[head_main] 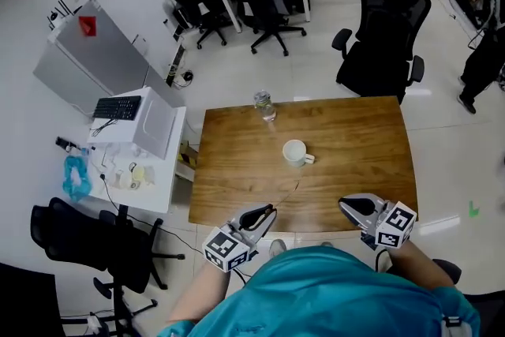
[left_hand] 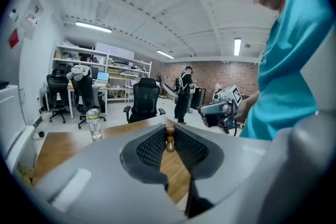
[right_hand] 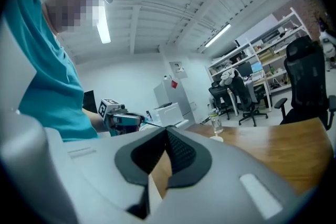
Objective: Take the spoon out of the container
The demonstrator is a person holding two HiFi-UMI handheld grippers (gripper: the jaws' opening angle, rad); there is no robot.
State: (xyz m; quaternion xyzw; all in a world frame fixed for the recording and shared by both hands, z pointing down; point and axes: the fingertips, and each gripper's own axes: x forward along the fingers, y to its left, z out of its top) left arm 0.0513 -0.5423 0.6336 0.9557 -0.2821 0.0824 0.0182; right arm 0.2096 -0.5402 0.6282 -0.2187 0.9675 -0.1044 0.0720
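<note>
A thin spoon [head_main: 287, 194] with a brown beaded handle [left_hand: 169, 140] is held in my left gripper [head_main: 270, 210], which is shut on the handle end. The spoon points out over the near edge of the wooden table [head_main: 355, 138]. It is clear of the white cup [head_main: 295, 152], which stands in the middle of the table with nothing showing inside. My right gripper [head_main: 347, 204] hovers at the table's near right edge with its jaws shut and nothing between them. In the right gripper view the left gripper [right_hand: 124, 119] appears with the spoon [right_hand: 145, 123] sticking out of it.
A clear water bottle [head_main: 264, 105] stands at the table's far edge. Black office chairs [head_main: 383, 35] sit beyond the table. To the left is a white side desk [head_main: 134, 177] with a keyboard and clutter. A person [head_main: 483, 51] stands at the far right.
</note>
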